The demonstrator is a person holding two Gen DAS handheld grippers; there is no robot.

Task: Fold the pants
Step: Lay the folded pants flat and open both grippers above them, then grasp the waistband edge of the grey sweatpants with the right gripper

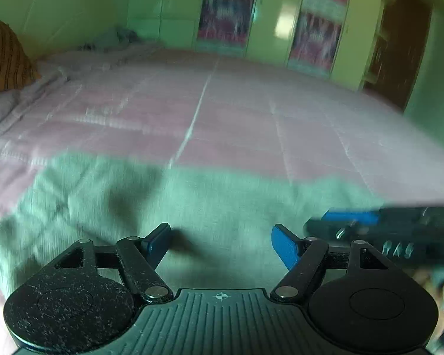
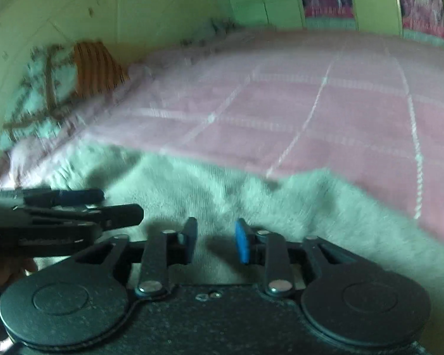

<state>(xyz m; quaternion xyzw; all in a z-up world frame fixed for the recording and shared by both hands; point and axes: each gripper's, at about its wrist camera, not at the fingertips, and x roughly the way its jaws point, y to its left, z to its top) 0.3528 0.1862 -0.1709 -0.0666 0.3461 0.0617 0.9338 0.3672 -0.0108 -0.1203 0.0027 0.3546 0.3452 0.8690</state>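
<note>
Pants (image 1: 192,207): pale green, lying flat on near edge of pink bedspread (image 1: 222,112), long axis running left to right. Left gripper (image 1: 222,245) and right gripper (image 2: 216,239): jaws apart above cloth, gripping nothing.

The pants (image 1: 210,207) are soft matt knit cloth, pale green-grey, a little fuzzy along the edge. Under them the bedspread (image 1: 236,112) is pink woven cloth, matt, with raised white stitched lines. The left gripper (image 1: 220,244) is speckled matt black plastic with shiny metal rivets and smooth blue pads (image 1: 285,247); the right gripper (image 2: 216,241) looks the same. The pillow (image 1: 6,56) at the bed's far left corner is ribbed orange cloth
</note>
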